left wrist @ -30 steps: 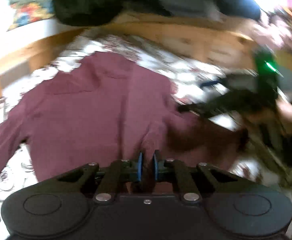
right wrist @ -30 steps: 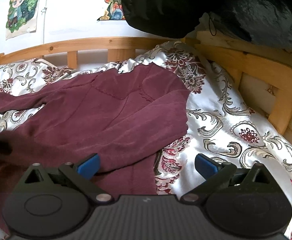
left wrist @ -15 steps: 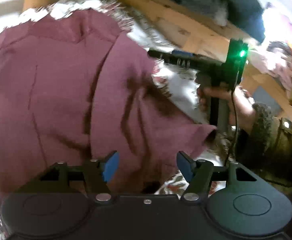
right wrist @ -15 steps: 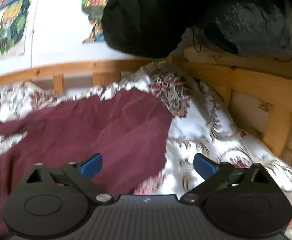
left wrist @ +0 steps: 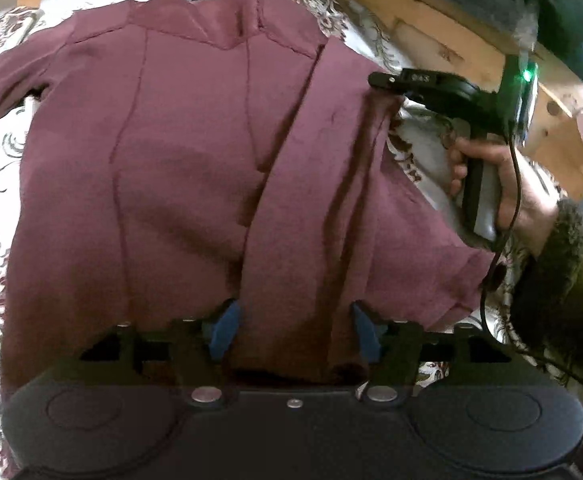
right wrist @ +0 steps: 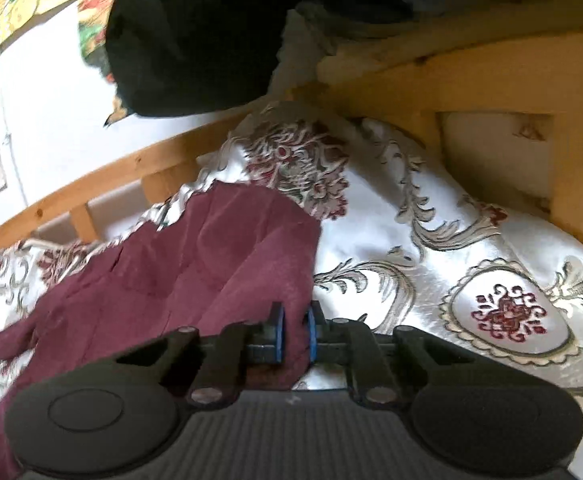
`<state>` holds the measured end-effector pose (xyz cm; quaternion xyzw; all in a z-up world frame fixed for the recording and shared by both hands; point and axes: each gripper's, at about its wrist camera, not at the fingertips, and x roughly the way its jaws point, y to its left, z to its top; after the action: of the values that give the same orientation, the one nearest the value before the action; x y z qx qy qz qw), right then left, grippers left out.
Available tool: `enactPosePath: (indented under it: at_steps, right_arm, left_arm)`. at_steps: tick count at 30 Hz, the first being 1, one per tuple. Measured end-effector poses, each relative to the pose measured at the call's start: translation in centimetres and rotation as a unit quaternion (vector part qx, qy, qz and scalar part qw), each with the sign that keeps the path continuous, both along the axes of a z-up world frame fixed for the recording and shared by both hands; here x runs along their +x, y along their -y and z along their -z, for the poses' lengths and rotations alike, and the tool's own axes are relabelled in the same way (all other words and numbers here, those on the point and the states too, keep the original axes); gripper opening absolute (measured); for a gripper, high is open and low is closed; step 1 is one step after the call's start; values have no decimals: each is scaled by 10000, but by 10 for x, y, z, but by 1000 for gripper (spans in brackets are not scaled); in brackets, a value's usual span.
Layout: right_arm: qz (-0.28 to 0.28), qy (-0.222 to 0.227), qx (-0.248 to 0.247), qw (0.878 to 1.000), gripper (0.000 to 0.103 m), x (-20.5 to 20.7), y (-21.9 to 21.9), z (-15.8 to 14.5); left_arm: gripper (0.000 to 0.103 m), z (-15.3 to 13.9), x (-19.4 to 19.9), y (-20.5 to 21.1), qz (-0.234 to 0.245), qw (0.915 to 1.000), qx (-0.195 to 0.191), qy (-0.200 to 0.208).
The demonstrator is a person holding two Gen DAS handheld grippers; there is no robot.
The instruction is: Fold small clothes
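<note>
A maroon long-sleeved top (left wrist: 191,168) lies spread on the patterned bedspread, its right side folded over toward the middle. My left gripper (left wrist: 293,332) stands open at the hem, the folded strip lying loose between its blue pads (left wrist: 223,330). In the right wrist view my right gripper (right wrist: 294,330) is closing its jaws, and the pads pinch the right edge of the top (right wrist: 219,264). The left wrist view shows that right gripper (left wrist: 383,80) at the top's far right edge, held by a hand (left wrist: 507,184) in a furry-cuffed sleeve.
A cream bedspread (right wrist: 431,248) with red and grey ornaments covers the bed. A wooden bed rail (right wrist: 471,72) runs along the back and right. Dark clothing (right wrist: 195,40) hangs over the rail. Colourful posters (right wrist: 19,12) are on the white wall.
My left gripper let go of the fold, opened and sank toward the hem. My right gripper moved along the top's right edge and closed from wide open onto it.
</note>
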<state>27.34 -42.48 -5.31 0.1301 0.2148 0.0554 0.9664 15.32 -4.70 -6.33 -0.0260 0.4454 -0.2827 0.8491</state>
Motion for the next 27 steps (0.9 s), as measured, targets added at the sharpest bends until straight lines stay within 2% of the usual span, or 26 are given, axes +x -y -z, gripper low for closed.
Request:
enactPosePath:
  at_steps: [3,5,7,11,13,14,16,19,24,26,27]
  right_arm:
    - [29,-140,-164,9998,18,1,-2,7]
    - [37,-83,-295,9995,29,-3,-6,5]
    - [35,-63,-417,9991,55,-7,-9,2]
    - [-41,-88,-704,9975,80,-18,-22,-3]
    - [-147,-24,-828,9965,95,-26,-32,-7]
    - [-219,13,-875,9959,97,-31,-38,-10]
    - [-373,90,-1011,9941,102,-41,-50,-15]
    - [-615,151,-1237,9903,103,-54,-68,-21]
    - [-800,37,-1368,9874,103,-74,-90,-22]
    - [-744,-92,-1271,9890,103,-83,-94,-21]
    - [-659,-193,-1166,9908,103,-89,-96,-20]
  left_arm:
    - [71,3,-2,7,154,9996,219,121]
    - [72,0,-3,4,138,9996,211,136]
    - [77,-2,-3,-1,22,9999,133,75]
    - [89,-13,-9,-29,-593,9980,-82,178]
    - [95,-19,-12,-52,-1055,9937,-144,362]
    - [98,-24,-14,-67,-1371,9893,-124,474]
    - [99,-31,-15,-97,-1961,9785,-46,633]
    - [101,-42,-14,-148,-2848,9553,138,785]
    - [102,-64,-3,-230,-4118,9030,456,1134]
    - [102,-70,6,-260,-4586,8801,443,1144]
    - [102,-73,10,-274,-4735,8723,409,1152]
